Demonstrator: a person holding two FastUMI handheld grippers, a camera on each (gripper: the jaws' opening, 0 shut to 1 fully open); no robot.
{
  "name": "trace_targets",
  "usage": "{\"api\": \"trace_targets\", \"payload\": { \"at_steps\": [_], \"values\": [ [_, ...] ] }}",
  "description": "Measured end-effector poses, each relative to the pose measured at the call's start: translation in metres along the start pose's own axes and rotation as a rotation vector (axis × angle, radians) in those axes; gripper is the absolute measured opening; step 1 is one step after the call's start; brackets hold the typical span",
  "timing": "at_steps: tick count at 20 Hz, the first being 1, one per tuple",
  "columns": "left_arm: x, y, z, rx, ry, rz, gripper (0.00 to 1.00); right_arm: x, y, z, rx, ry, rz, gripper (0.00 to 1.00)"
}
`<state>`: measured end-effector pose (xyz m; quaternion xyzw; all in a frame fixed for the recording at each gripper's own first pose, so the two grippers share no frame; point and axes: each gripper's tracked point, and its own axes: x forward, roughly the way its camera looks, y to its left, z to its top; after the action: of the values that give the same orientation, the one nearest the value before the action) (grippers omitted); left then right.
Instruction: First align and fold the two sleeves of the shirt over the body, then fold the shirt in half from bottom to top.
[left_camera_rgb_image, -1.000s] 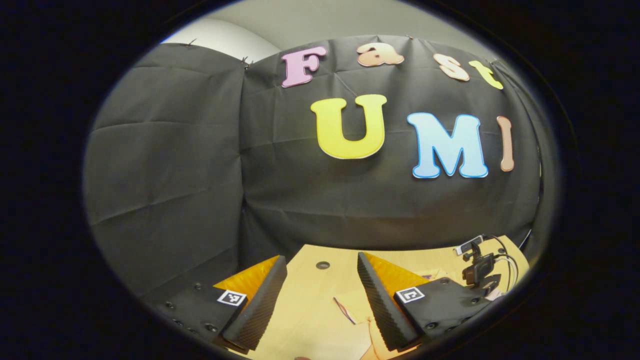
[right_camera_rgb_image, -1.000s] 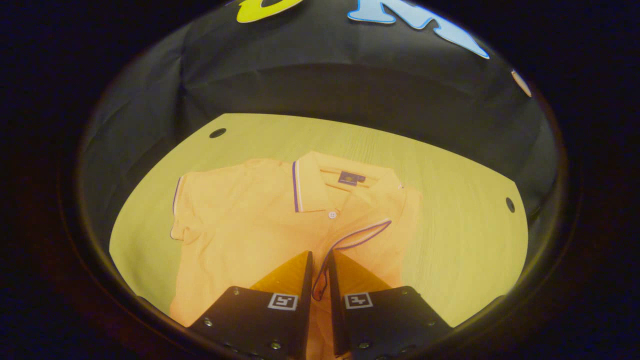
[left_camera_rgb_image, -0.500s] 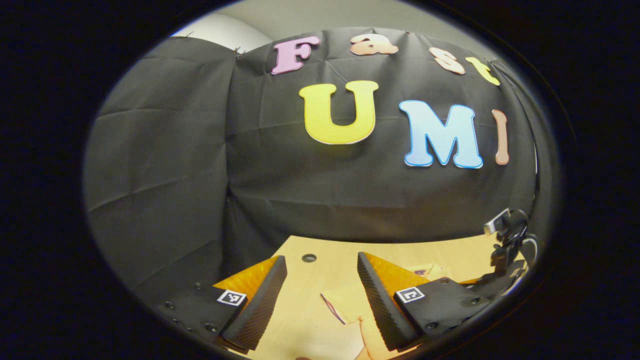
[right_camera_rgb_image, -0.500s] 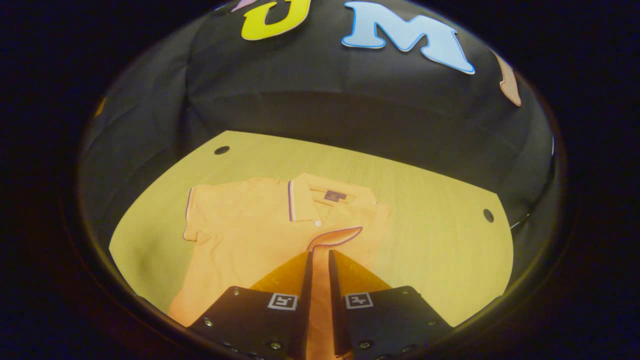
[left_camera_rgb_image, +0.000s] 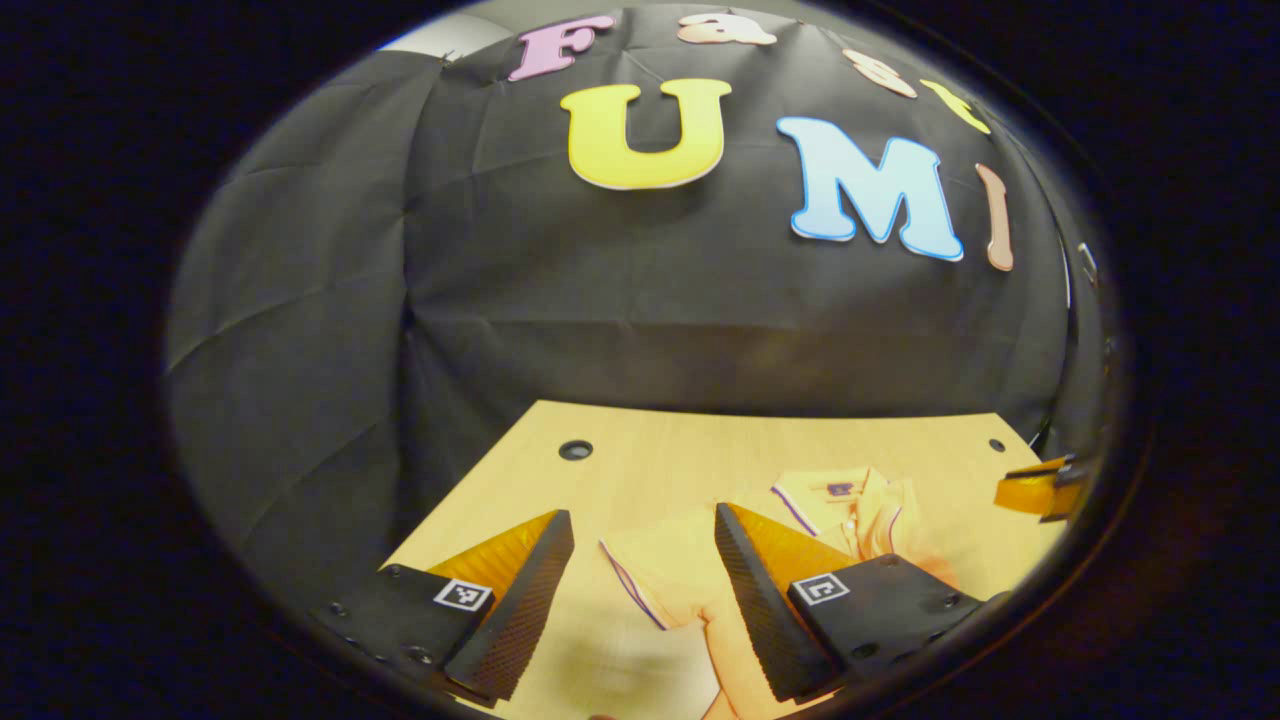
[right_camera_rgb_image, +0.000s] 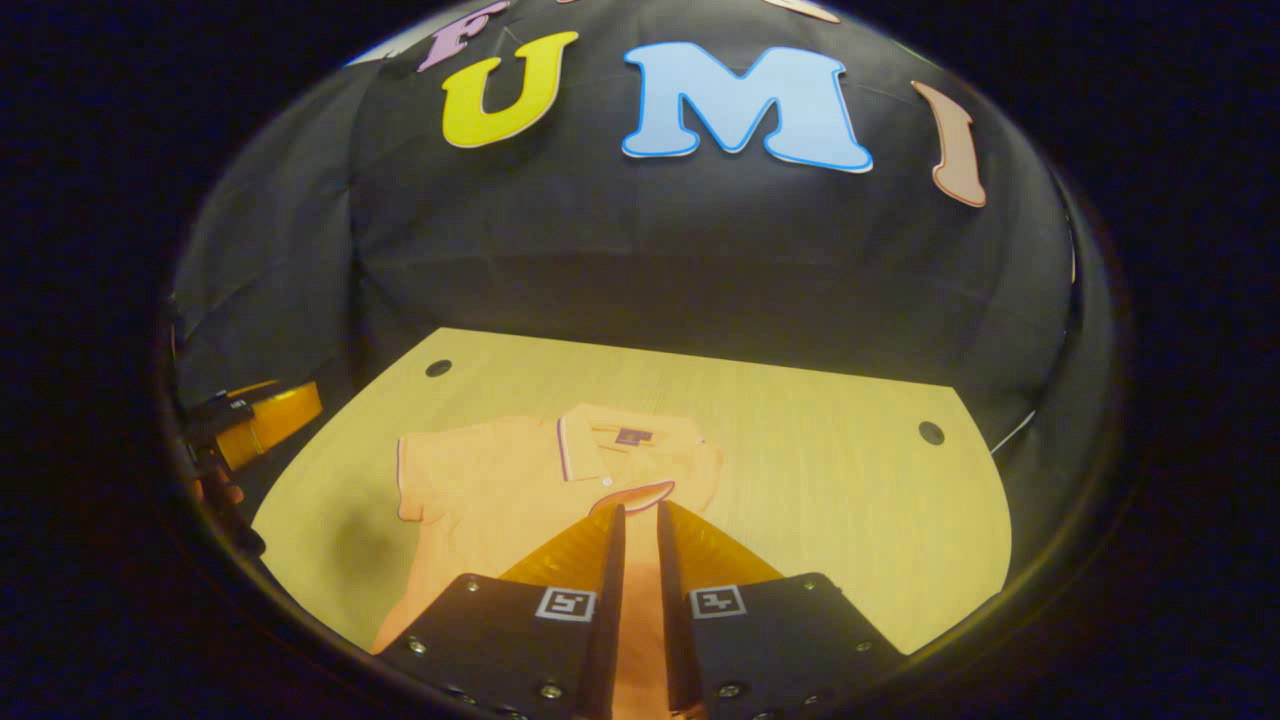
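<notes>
Orange polo shirt (right_camera_rgb_image: 480, 490) lies flat on the wooden table (right_camera_rgb_image: 820, 480), collar toward the booth wall. We see its right sleeve (right_camera_rgb_image: 640, 495) folded across the body, and its left sleeve (left_camera_rgb_image: 650, 570) spread out flat. The right gripper (right_camera_rgb_image: 636, 520) hangs above the shirt, fingers nearly together with nothing between them. The left gripper (left_camera_rgb_image: 640, 560) hovers over the left sleeve, fingers wide apart.

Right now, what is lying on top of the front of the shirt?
One sleeve is folded over the orange polo shirt, just below the collar. The cloth beneath that sleeve is hidden.
</notes>
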<state>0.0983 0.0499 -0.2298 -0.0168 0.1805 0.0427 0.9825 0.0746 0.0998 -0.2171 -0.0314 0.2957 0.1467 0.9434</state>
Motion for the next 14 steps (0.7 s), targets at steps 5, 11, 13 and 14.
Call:
{"api": "trace_targets", "payload": {
  "at_steps": [5, 11, 13, 14],
  "values": [
    [0.044, -0.01, -0.065, 0.009, 0.123, -0.011, 0.95, -0.032, -0.021, 0.01, 0.049, -0.034, -0.046, 0.2],
    [0.073, -0.007, -0.127, -0.019, 0.266, 0.008, 0.94, -0.052, -0.038, 0.005, 0.1, -0.032, -0.085, 0.2],
    [0.078, -0.005, -0.142, -0.029, 0.304, 0.017, 0.96, -0.057, -0.043, 0.003, 0.111, -0.028, -0.099, 0.2],
    [0.081, -0.004, -0.149, -0.037, 0.318, 0.021, 0.96, -0.059, -0.046, 0.001, 0.113, -0.026, -0.105, 0.2]
  ]
}}
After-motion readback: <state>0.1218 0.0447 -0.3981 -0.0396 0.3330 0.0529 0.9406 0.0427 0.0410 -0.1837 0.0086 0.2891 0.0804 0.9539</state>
